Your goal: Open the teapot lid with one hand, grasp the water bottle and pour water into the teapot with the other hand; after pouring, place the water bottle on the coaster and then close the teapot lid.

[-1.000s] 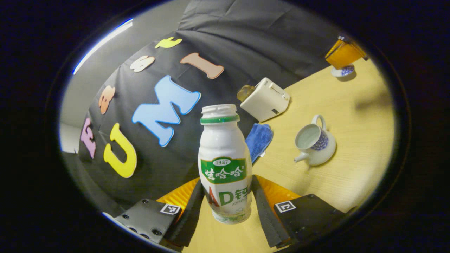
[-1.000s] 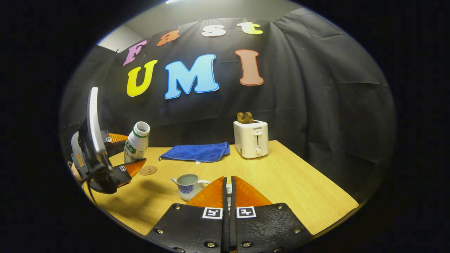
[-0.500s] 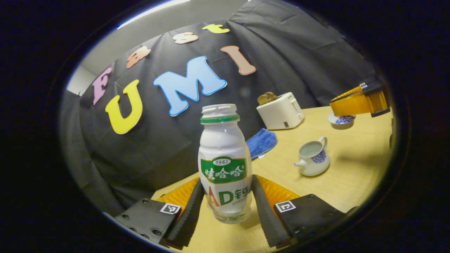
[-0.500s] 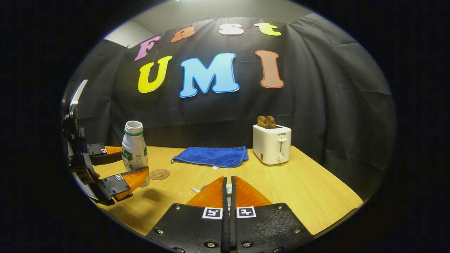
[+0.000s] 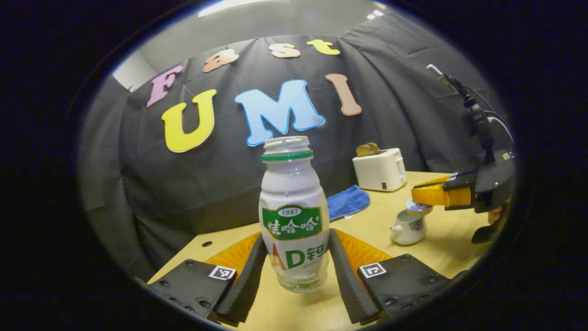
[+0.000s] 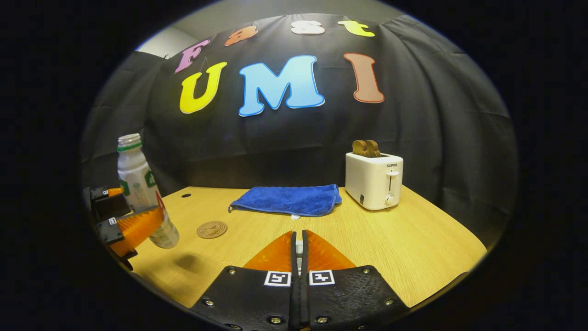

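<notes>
Left gripper (image 5: 294, 271): bottle (image 5: 294, 216) upright between fingers, both pressing its lower body, base clear of table (image 5: 413, 257) (shadow beneath, right gripper view). Cap off. Right gripper (image 6: 298, 243): fingers closed nearly together, pinching lid (image 5: 418, 208) just above open teapot (image 5: 408, 227). Coaster (image 6: 212, 229) bare, near bottle. Farther: blue cloth (image 6: 289, 200), toaster (image 6: 374, 180).
</notes>
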Demonstrator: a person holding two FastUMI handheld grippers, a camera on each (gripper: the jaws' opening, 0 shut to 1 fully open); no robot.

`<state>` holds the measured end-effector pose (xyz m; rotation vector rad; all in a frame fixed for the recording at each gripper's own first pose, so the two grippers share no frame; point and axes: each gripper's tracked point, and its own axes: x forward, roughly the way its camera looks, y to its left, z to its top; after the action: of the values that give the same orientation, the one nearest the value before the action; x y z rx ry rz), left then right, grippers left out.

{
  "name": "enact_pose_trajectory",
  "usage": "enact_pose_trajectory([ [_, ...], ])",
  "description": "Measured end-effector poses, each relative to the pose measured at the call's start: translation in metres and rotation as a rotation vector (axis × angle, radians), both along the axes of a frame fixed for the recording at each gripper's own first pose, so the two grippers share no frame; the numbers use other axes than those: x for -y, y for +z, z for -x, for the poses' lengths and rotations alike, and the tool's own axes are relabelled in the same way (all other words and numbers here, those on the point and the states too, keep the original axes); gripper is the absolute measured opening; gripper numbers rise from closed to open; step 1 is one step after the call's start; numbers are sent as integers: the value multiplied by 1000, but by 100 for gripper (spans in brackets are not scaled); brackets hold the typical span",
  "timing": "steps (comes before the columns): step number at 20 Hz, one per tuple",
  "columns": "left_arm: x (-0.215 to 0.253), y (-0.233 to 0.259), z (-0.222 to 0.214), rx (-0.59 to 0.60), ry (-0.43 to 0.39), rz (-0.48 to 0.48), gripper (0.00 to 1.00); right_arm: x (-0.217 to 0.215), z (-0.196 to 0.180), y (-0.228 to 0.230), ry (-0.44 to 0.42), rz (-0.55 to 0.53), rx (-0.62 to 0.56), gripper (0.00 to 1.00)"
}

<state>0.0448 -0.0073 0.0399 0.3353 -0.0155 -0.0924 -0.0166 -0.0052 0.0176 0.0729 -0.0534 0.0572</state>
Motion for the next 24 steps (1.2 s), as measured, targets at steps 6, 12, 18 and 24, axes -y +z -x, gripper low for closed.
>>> enact_pose_trajectory([
  [6, -17, -3, 2, -10, 16, 73, 87, -2, -15, -5, -12, 36, -8, 0],
  [12, -27, 2, 9, -5, 34, 106, 88, -3, -23, -19, -9, 44, -34, 0],
  [18, -34, 11, 8, 5, 48, 134, 87, -4, -22, -21, -16, 67, -9, 0],
  [24, -49, 0, 2, -27, 86, 152, 87, -9, -20, -16, -17, 125, 25, 12],
])
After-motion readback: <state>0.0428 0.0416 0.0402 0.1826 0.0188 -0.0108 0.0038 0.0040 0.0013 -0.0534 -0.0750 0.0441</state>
